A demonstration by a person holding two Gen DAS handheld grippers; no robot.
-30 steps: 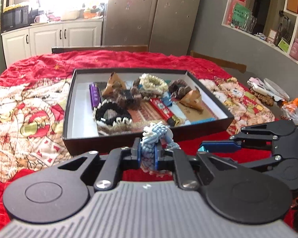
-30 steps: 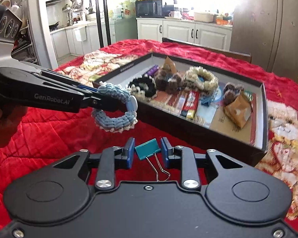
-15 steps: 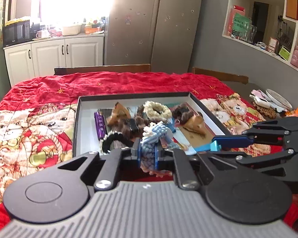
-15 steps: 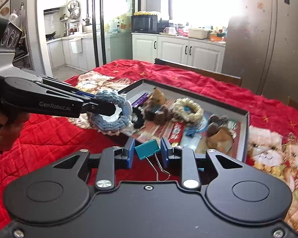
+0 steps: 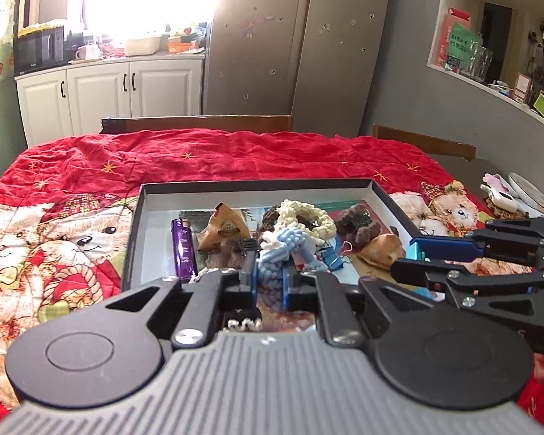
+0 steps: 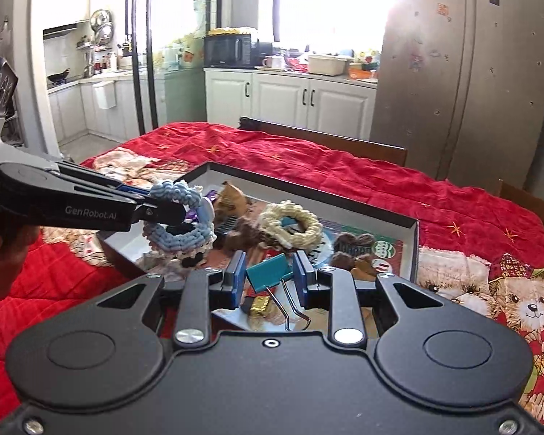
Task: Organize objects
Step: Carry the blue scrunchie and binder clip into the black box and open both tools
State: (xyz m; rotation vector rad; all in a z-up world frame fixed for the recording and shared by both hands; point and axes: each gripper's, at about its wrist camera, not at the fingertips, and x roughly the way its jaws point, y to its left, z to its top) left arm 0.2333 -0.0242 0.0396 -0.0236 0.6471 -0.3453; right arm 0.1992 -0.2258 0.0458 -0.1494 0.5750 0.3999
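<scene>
**Ana:** Left wrist view first: why is everything gathered over the black box (image 5: pixel 134 232)?

**Ben:** It looks like the collecting place. It sits on the red bear-print cloth (image 5: pixel 235 152) covering the desk, and both tools are carried above it, presumably so the held things can go in.

**Ana:** What does the box hold?

**Ben:** A cream crocheted scrunchie (image 5: pixel 308 217) near its middle, brown fuzzy hair ties (image 5: pixel 359 223) toward its right wall, a tan triangular packet (image 5: pixel 225 230) and a purple lighter (image 5: pixel 180 250) toward its left wall. There is more under the tools that I cannot make out.

**Ana:** And the left claw (image 5: pixel 270 282)?

**Ben:** Clenched on a light-blue crocheted scrunchie (image 5: pixel 283 243), hanging over the box's near-left part; the right wrist view shows the loop (image 6: pixel 179 217) dangling free.

**Ana:** The right claw (image 6: pixel 268 279)?

**Ben:** Grasping a teal binder clip (image 6: pixel 268 272) by its body, wire handles trailing toward the camera, over the box's near edge.
</scene>
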